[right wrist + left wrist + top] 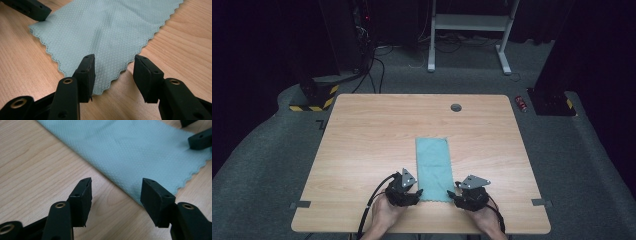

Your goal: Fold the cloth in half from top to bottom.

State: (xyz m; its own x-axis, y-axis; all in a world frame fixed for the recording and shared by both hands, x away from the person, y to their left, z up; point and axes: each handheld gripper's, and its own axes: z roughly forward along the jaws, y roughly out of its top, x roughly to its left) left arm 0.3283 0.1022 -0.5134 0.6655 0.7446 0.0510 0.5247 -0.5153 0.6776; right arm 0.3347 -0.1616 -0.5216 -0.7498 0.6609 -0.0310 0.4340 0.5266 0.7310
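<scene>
The folded teal cloth [434,169] lies flat on the tabletop [362,150], its near corners just at the left tongs [418,192] and right tongs [454,194]. Both stand wide, holding nothing. Next, each probably must close on its corner.

The cloth [130,147] runs off the top edge in the left gripper view, so its far end can't be made out there, and one near corner sits tucked behind a jaw. Same deal in the right gripper view: the cloth [107,27] is cut off at the top and a strip is covered by a jaw. In the high view, the person's forearms are chopped off at the bottom edge, and the near corners of the cloth [434,165] are masked by the left gripper [412,192] and right gripper [458,194]. The small red thing [521,103] on the floor is too tiny to identify.
</scene>
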